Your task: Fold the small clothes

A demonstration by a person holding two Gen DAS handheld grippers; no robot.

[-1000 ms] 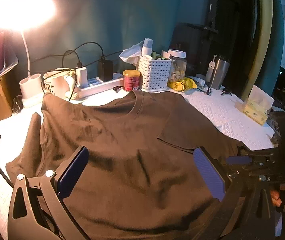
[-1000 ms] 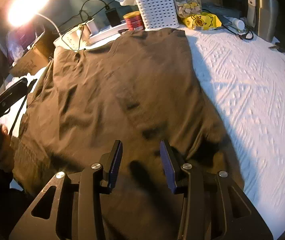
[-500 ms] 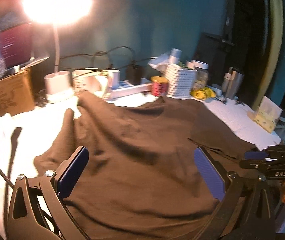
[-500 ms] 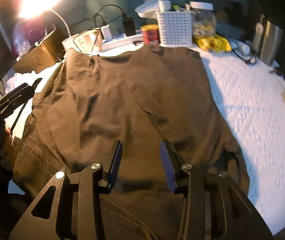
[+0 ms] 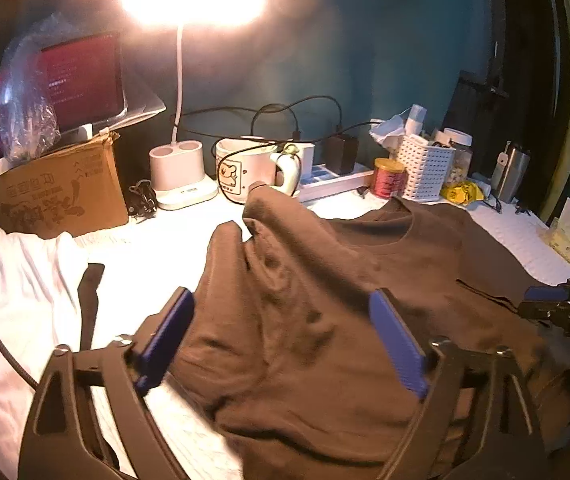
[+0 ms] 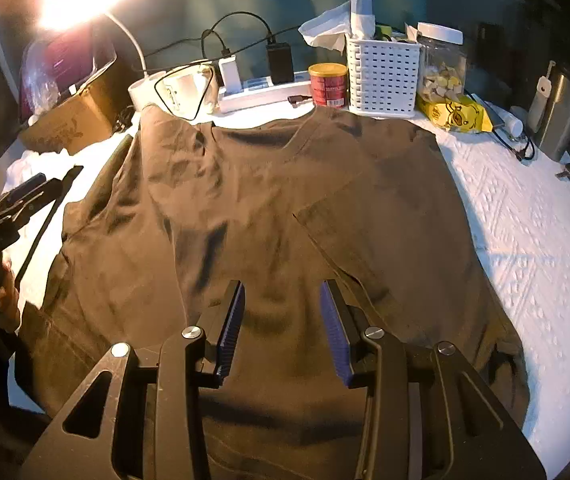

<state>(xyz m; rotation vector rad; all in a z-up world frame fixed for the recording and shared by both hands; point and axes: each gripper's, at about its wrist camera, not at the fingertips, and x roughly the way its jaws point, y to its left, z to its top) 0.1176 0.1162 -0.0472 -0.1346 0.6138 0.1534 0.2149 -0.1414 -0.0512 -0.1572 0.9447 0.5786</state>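
A brown T-shirt [image 6: 269, 200] lies spread on the white-covered table [image 6: 525, 240], its collar toward a white basket [image 6: 381, 76] and red can [image 6: 328, 85]. My left gripper [image 5: 281, 336] hovers over the shirt's left side, jaws wide but closing, nothing pinched. My right gripper [image 6: 281, 320] hangs half-apart above the lower middle, gripping nothing.

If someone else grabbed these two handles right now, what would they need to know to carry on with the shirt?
Left tool: its jaws are closing, over the shirt's left side, nothing gripped.
Right tool: jaws partly open above the shirt's lower middle, holding nothing.
Brown T-shirt: spread on the white table cover, collar toward the white basket. Its right sleeve looks folded inward; the left side is bunched, not folded.
Left to do: probably fold the left side in, then fold the shirt up.
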